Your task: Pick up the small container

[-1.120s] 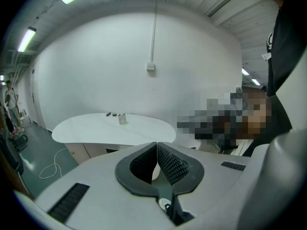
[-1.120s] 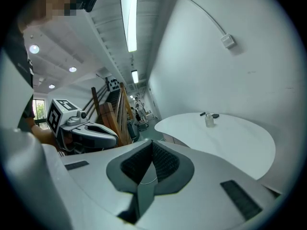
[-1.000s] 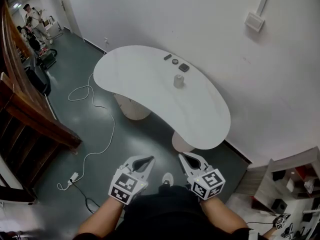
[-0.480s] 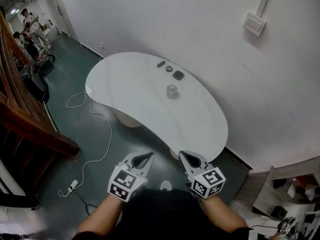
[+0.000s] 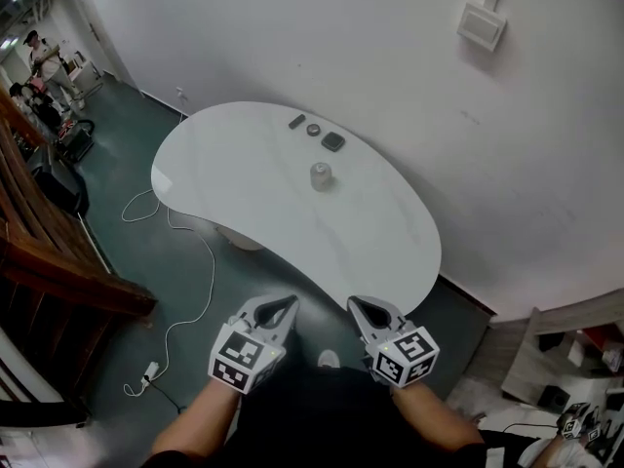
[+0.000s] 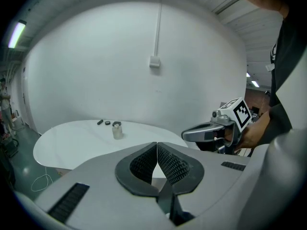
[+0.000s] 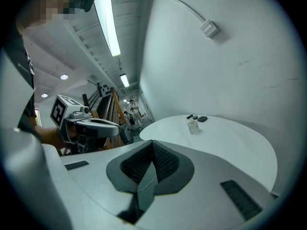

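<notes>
White table [image 5: 244, 174] and small container [image 5: 321, 175] sit further left than before; left tool [image 5: 283, 307] and right tool [image 5: 359, 308] stay clenched, empty.

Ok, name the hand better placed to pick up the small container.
Right, narrowly. The left tongs and right tongs are both shut, far from the small container; the right ones hang closer to the near end of the table.
</notes>
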Available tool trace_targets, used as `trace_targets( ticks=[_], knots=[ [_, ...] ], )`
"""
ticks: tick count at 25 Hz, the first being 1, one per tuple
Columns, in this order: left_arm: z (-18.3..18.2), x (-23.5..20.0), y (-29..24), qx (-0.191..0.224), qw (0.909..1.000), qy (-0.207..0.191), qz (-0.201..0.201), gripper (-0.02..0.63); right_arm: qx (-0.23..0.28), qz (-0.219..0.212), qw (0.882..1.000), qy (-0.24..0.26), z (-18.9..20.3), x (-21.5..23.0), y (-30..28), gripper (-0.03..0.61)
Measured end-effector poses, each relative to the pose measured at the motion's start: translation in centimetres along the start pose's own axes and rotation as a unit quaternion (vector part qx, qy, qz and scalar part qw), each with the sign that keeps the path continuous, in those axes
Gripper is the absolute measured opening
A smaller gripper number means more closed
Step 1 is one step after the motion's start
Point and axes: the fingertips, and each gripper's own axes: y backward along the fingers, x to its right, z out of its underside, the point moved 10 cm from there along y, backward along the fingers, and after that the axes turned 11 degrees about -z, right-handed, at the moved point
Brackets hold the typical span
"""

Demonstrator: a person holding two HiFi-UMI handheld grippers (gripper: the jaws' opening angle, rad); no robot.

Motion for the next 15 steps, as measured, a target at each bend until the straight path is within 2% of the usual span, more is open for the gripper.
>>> trace_targets(
  ticks=[7,15],
  knots=[
    [-2.1,-2.9,-4.8,0.017,0.9991,-0.028,0.028,0.017,-0.003,0.040,0.999,-0.001,-1.6,2.9,-1.6,-0.003],
    [-6.2,-11.4,-10.8,0.040,0.9964,-0.065,0.037,0.017,-0.016,0.072,0.997,0.009,-5.5,6.4,-7.0,-0.003]
  ],
)
